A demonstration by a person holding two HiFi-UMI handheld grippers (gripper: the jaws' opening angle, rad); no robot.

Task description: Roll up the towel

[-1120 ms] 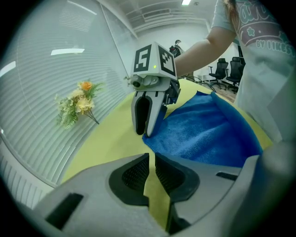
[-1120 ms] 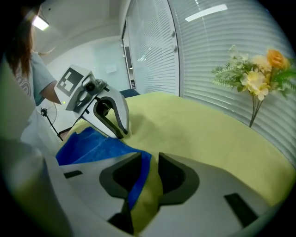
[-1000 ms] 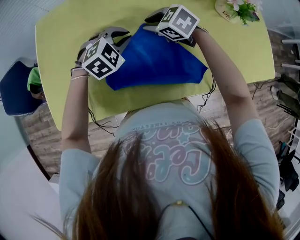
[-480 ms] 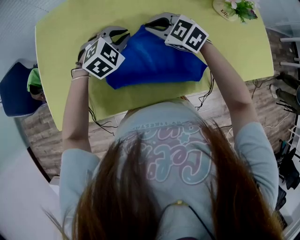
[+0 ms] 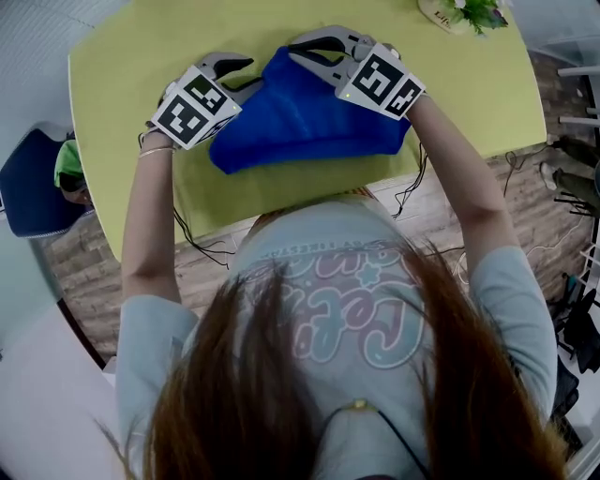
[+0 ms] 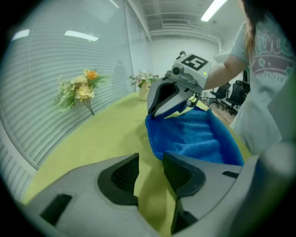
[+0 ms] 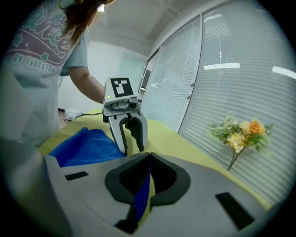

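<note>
The blue towel [image 5: 309, 117] lies bunched on the yellow-green table [image 5: 131, 56], between the 2 grippers. The right gripper [image 7: 149, 159] is clamped on the towel's far right edge, with a thin fold of blue cloth pinched between its closed jaws and lifted off the tabletop. The left gripper [image 6: 150, 162] sits at the towel's left end with its jaws opening. Only bare table shows in the gap, and the cloth's edge lies just beside one pad (not between the 2). At the table's far right corner, well apart from the towel, stands 1 pale pot [image 5: 448, 19] holding flowers [image 5: 473, 9].
</note>
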